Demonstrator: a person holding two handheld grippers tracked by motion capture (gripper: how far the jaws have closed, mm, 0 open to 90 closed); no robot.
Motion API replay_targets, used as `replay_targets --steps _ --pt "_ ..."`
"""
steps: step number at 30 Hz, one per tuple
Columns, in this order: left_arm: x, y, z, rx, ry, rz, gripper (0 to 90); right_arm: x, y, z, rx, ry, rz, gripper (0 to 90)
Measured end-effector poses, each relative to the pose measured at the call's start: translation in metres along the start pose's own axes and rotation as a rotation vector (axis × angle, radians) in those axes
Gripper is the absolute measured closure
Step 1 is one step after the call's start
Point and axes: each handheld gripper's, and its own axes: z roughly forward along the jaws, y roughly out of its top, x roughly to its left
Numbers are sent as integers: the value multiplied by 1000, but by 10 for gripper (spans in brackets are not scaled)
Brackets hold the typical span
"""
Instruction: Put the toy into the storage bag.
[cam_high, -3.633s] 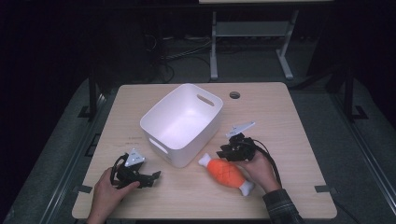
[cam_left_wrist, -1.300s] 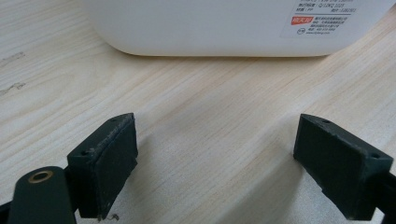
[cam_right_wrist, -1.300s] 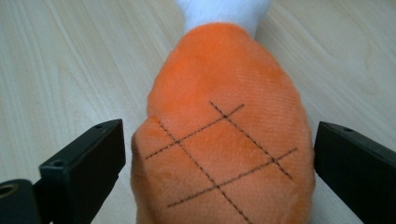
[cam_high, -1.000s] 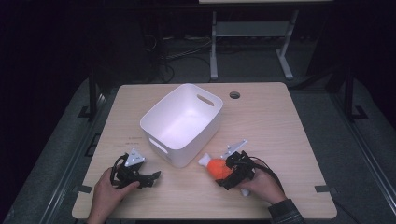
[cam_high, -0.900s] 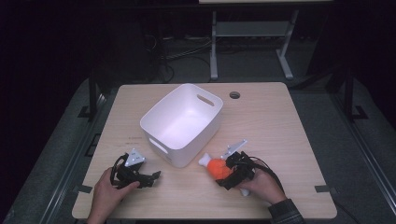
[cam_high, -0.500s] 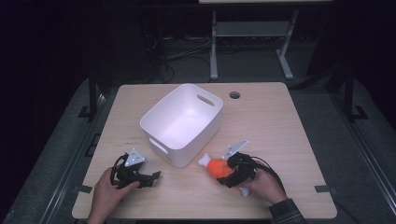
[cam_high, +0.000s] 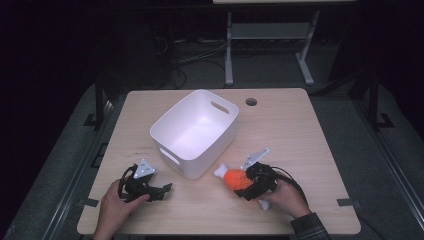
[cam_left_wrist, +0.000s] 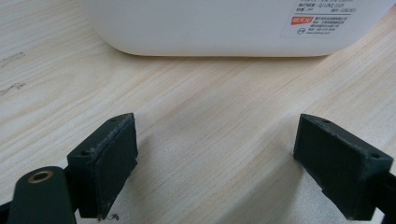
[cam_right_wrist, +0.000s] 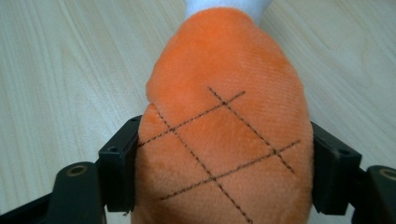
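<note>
- High view: the person sits at the near edge of the wooden table (cam_high: 300, 125), a gripper in each hand; a white bin (cam_high: 195, 132) stands near the middle, set at a slant, open side up, nothing visible inside it.
- The right gripper (cam_high: 248, 184) is down on the orange plush toy (cam_high: 235, 179), which lies on the table just beside the bin's near right corner; the toy's white end pokes out toward the bin, and I cannot tell whether it touches the wall.
- Right gripper view: the jaws have just been closing, and the toy (cam_right_wrist: 224, 140) sits between them; both pads now press into its orange sides, so it looks gripped across its fat middle, likely because that is the fullest part and gives the firmest hold; the white tip points away from the camera.
- The toy looks to be resting on the wood, not yet lifted; my guess is the next step is to raise it and carry it over the bin's rim.
- Left gripper (cam_high: 162, 190) rests low on the table at the near left, clear of the bin; in the left gripper view its jaws stand wide apart with bare wood between them and the bin's wall (cam_left_wrist: 210, 28) ahead; it seems parked out of the way, holding nothing.
</note>
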Motion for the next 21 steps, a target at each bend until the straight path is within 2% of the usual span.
replay_targets --steps 7,21 --pt "0 0 0 0 0 1 127 -1 0 -9 -9 -2 4 255" --pt "0 0 0 0 0 1 127 1 5 -20 -18 3 -22 255"
